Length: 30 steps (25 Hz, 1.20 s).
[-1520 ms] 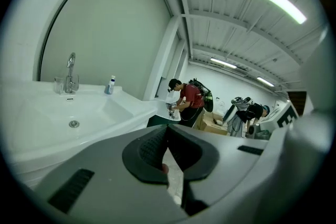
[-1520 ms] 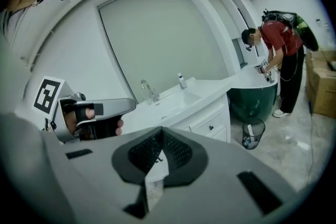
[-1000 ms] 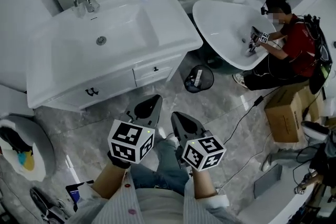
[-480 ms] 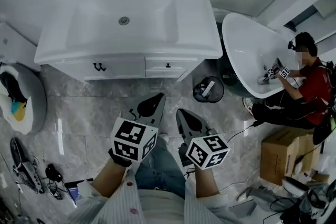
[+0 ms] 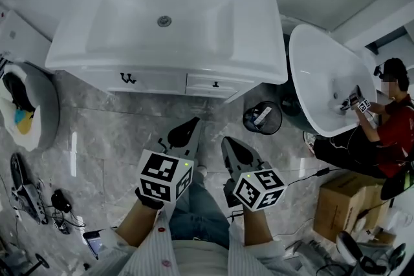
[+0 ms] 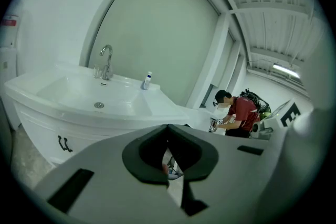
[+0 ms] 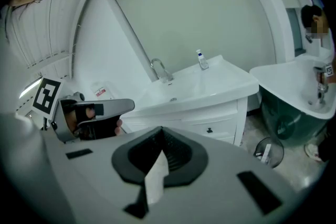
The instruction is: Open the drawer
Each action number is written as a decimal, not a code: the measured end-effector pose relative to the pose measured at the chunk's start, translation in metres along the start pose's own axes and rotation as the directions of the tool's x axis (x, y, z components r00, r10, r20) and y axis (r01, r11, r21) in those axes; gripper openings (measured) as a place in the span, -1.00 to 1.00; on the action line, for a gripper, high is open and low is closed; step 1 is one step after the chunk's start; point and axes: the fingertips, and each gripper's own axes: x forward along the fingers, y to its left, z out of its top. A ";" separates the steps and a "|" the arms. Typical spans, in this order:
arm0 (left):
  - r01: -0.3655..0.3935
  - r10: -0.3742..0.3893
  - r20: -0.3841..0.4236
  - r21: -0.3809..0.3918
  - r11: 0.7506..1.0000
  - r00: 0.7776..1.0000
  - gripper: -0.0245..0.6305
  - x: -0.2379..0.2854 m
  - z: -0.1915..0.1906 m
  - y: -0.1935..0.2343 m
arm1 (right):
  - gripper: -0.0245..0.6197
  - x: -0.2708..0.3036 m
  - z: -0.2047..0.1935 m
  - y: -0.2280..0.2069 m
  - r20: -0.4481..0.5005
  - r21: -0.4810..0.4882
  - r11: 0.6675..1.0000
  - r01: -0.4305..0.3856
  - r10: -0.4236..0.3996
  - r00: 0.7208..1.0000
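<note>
White drawer point(image 5: 215, 84) shut. Head view: it sits ahead of left gripper point(image 5: 191, 122) and right gripper point(image 5: 228, 141), well apart from both. Left gripper view: jaws together, nothing held, sink cabinet point(image 6: 37, 126) ahead-left. Right gripper view: jaws together, empty, drawer ahead, slightly right.

glossy basin point(image 5: 129, 29), smooth drawer point(image 5: 204, 83), prob. marble floor point(image 5: 110, 139)
</note>
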 end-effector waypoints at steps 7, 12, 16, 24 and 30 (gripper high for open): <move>-0.051 0.051 0.007 -0.035 0.998 0.999 -0.88 0.027 0.012 0.033 | -0.90 0.043 0.013 -0.024 -0.060 -0.025 1.000 -0.001 -0.001 0.998; -0.100 0.102 0.028 -0.060 0.993 0.994 -0.88 0.044 0.021 0.053 | -0.90 0.074 0.027 -0.034 -0.111 -0.081 0.996 -0.044 0.035 0.993; -0.136 0.138 0.018 -0.070 0.988 0.990 -0.88 0.053 0.012 0.061 | -0.90 0.094 0.031 -0.043 -0.136 -0.105 0.992 -0.073 0.058 0.989; -0.276 0.285 0.021 -0.183 0.944 0.958 -0.88 0.059 -0.025 0.067 | -0.90 0.113 0.014 -0.055 -0.259 -0.183 0.963 -0.198 0.147 0.955; -0.357 0.375 0.029 -0.240 0.903 0.927 -0.88 0.059 -0.056 0.063 | -0.90 0.122 -0.004 -0.069 -0.312 -0.232 0.936 -0.264 0.186 0.932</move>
